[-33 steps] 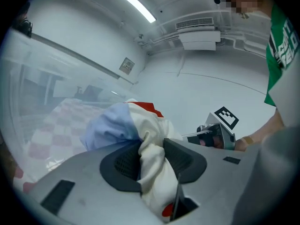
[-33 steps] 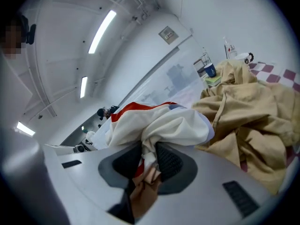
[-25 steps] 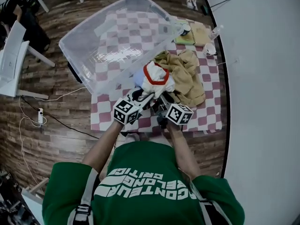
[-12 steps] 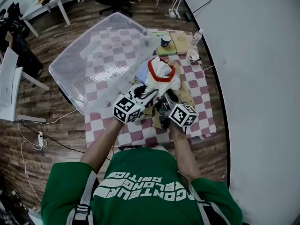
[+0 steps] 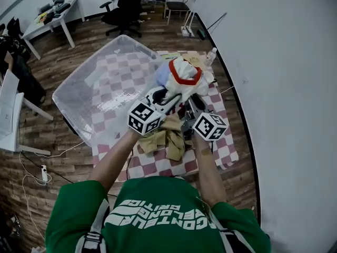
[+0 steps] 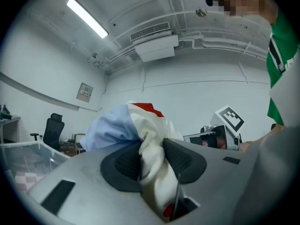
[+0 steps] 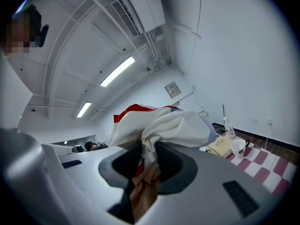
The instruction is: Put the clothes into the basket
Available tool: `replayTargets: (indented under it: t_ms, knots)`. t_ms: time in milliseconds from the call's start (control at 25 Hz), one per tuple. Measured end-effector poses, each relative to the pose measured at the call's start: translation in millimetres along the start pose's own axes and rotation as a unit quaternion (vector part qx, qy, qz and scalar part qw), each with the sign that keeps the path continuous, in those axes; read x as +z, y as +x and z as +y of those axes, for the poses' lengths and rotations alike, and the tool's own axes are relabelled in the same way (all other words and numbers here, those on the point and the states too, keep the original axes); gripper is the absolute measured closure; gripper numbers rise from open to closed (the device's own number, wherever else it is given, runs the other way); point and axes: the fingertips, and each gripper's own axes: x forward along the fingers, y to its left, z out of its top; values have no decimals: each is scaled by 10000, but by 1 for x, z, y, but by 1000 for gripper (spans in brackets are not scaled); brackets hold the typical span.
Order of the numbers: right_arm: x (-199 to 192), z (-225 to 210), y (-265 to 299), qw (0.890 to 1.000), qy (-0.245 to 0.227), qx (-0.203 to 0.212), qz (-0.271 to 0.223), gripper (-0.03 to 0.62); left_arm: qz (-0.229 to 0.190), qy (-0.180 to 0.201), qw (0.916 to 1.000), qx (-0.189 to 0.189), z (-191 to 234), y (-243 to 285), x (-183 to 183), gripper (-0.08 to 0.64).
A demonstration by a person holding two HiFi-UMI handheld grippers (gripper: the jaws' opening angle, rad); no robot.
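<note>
A bundled white garment with red trim and a pale blue part (image 5: 180, 77) hangs in the air above the checked table (image 5: 221, 146). My left gripper (image 5: 164, 95) is shut on its white cloth (image 6: 152, 165), and my right gripper (image 5: 185, 100) is shut on the same bundle (image 7: 154, 125), with a strip of tan cloth also between its jaws. Both grippers point level, side by side. A tan garment (image 5: 167, 138) hangs below them over the table. The clear plastic basket (image 5: 102, 91) stands to the left, with no clothes in it.
At the table's far end lie a yellow book (image 7: 224, 145), a white mug (image 7: 238, 147) and a bottle (image 5: 210, 57). An office chair (image 5: 129, 4) and a desk (image 5: 52, 17) stand beyond. A white wall (image 5: 284, 88) runs along the right.
Both grippers have risen with the white bundle, lifting it clear of the table. The tan garment has been pulled up and now trails below the grippers.
</note>
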Motion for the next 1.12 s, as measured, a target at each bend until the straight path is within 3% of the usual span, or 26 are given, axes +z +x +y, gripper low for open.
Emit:
replayTargets:
  t_ms: [200,600,1120]
  knots:
    - [39,7,8,9994,-125,106,-294,499,-173,237,9996,-50,6,13,37,416]
    - [72,48,36,9973,-379,496,-390,499,-485,366,9980,187,31,-8,83,417]
    - [32,159,121,9840,-328,1751,36,499,-643,535,9859,1453,106,-123,105,417]
